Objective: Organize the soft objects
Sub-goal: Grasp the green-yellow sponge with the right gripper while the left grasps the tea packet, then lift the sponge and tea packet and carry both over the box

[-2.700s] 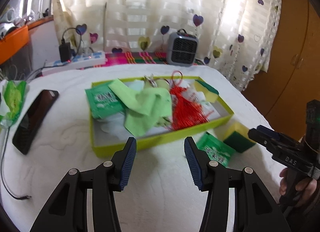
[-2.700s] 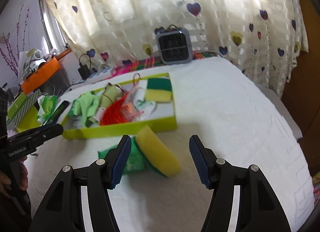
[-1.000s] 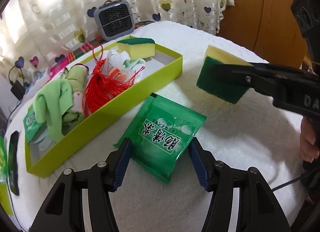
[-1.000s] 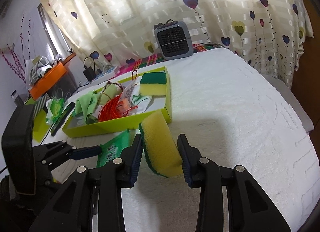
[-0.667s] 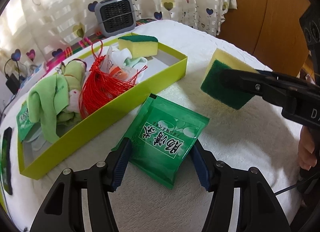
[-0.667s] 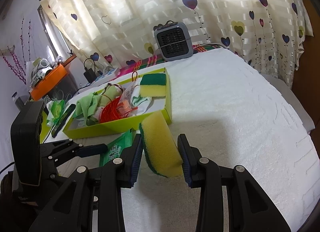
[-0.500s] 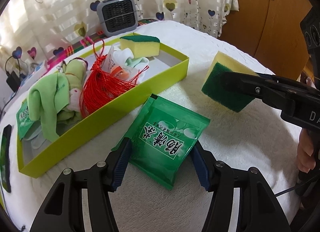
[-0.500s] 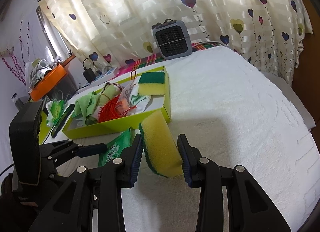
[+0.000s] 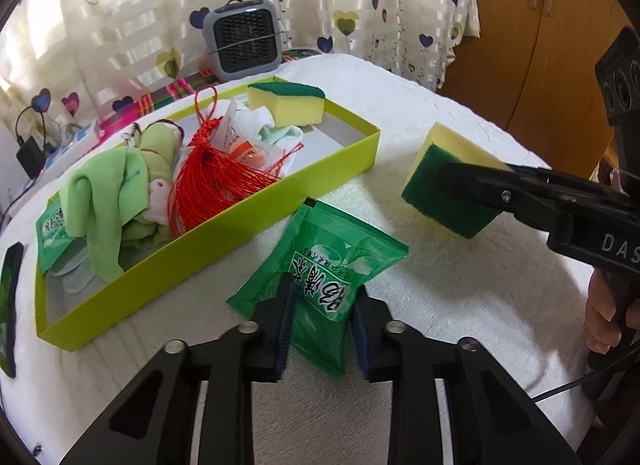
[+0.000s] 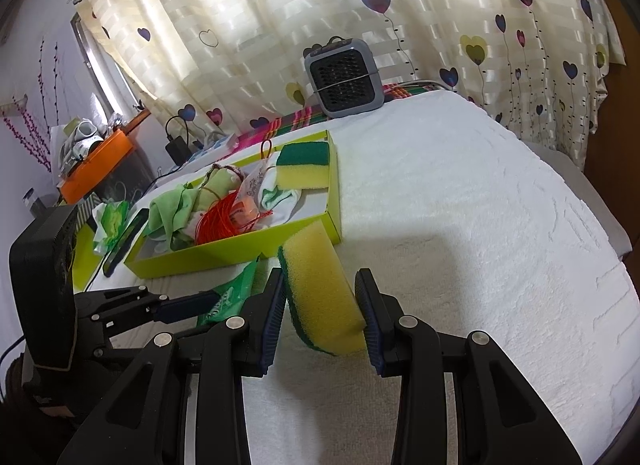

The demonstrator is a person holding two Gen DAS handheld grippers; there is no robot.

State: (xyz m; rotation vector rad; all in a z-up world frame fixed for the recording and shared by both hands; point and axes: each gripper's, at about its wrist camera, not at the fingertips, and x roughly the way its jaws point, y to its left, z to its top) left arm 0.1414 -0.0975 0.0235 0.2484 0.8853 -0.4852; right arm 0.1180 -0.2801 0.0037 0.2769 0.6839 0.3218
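A green packet (image 9: 325, 273) is pinched at its near end by the closed jaws of the left gripper (image 9: 322, 325), just in front of the yellow-green tray (image 9: 224, 221); whether it is lifted off the white bedspread (image 9: 424, 265) cannot be told. At 2 o'clock from it, a yellow-and-green sponge (image 10: 320, 289) is clamped in the right gripper (image 10: 322, 315), clear of the bedspread. A second sponge (image 9: 286, 103), a red tassel (image 9: 212, 189) and a green cloth (image 9: 106, 201) are seen in the tray. A small grey heater (image 9: 244, 41) stands at 12 o'clock.
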